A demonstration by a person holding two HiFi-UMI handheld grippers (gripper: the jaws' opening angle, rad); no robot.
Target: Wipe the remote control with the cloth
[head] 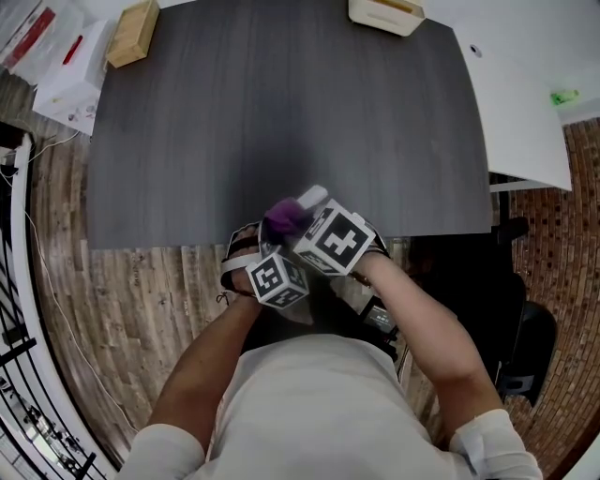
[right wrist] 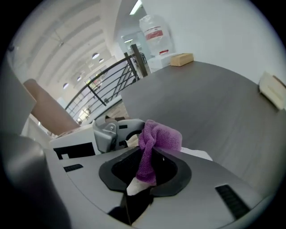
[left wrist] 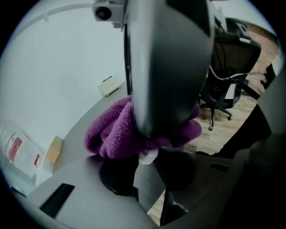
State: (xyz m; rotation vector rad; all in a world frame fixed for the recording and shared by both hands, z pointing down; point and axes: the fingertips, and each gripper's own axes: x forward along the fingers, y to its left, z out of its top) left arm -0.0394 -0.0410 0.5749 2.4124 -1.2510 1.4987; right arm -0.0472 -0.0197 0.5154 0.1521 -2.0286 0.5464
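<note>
White packets [head: 58,67] with red print lie on a pale surface just off the far left corner of the dark grey table [head: 187,141]. A pale wooden block [head: 131,33] sits on that corner itself.

At the middle of the table's near edge the person's two forearms [head: 216,347] meet, one gripper in each hand.

On the left, the left gripper [left wrist: 146,164] has its jaws drawn in on a small white end that pokes out beneath the cloth [head: 284,217]. This end is read as the remote control [head: 312,197]. Most of its body is wrapped and hidden; from above only a white tip shows past the cloth, over the table just inside the near edge.

The cloth is a purple, fleecy bunch draped over the remote control, directly ahead of the two marker cubes [head: 278,278].

To the right, the right gripper [right wrist: 139,178] has its jaws pressed together, pinching a hanging fold of the cloth. Its cube sits just right of the other gripper's cube, the two nearly touching.

A cream box [head: 386,14] rests at the table's far edge, right of centre. A white table [head: 516,112] stands against the right edge. A black office chair [head: 525,347] stands on the wood-plank floor [head: 141,300] off the near right corner.
</note>
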